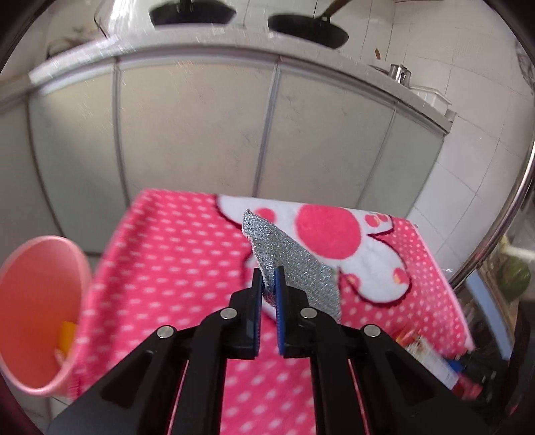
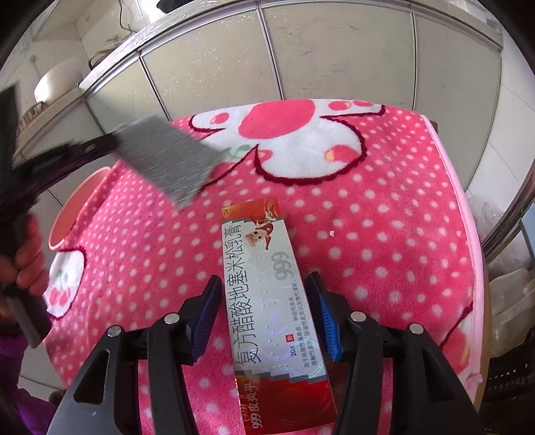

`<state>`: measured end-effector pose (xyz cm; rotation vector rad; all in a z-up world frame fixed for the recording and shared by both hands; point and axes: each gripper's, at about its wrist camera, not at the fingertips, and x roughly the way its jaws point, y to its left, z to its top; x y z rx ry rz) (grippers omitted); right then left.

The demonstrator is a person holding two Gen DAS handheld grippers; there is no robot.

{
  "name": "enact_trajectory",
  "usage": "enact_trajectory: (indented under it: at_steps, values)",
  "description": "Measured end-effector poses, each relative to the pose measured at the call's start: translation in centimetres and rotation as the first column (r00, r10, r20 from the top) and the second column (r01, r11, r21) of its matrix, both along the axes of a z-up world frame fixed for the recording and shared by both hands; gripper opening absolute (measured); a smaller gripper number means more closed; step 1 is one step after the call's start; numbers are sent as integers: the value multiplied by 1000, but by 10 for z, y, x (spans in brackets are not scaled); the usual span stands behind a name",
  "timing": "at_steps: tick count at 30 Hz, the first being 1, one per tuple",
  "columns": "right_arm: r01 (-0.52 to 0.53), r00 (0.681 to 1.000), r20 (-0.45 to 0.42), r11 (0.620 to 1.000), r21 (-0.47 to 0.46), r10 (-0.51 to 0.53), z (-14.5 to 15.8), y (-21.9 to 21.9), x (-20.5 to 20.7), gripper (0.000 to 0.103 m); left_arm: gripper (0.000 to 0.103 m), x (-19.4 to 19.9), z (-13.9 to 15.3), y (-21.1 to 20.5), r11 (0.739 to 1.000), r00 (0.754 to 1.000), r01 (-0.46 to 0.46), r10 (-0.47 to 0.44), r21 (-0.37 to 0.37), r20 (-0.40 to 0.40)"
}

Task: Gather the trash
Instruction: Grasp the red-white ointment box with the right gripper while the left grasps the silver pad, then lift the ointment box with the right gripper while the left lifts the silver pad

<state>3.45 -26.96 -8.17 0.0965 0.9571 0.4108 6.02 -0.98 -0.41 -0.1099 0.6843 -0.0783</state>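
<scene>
My left gripper (image 1: 268,277) is shut on a silver glittery scouring cloth (image 1: 294,264), which hangs above the pink dotted towel (image 1: 174,267). The right wrist view shows the same silver cloth (image 2: 167,157) blurred at upper left, held up by a hand (image 2: 30,254) on the left gripper's handle. A red-and-white medicine box (image 2: 267,287) lies flat on the towel (image 2: 384,234). My right gripper (image 2: 264,279) stands open astride it, with a gap showing at each pad. A pink cup (image 1: 36,294) sits at the towel's left edge with something orange inside.
Pale cabinet doors (image 1: 200,134) stand behind the towel-covered surface, under a counter with two dark pans (image 1: 307,30). A metal pole (image 1: 495,234) rises at the right. A small white crumb (image 2: 332,233) lies on the towel beside the box.
</scene>
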Motion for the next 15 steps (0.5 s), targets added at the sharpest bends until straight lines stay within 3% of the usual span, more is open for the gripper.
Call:
enact_trajectory:
  at_steps: [7, 15]
  values:
    - [5, 1000, 1, 1000, 4, -5, 1, 0, -2, 52, 6, -57, 20, 20, 991, 997, -51, 44, 126, 57]
    - [3, 1000, 9, 1000, -29, -2, 0, 5, -1, 52, 6, -99, 15, 37, 990, 996, -89, 85, 107, 34]
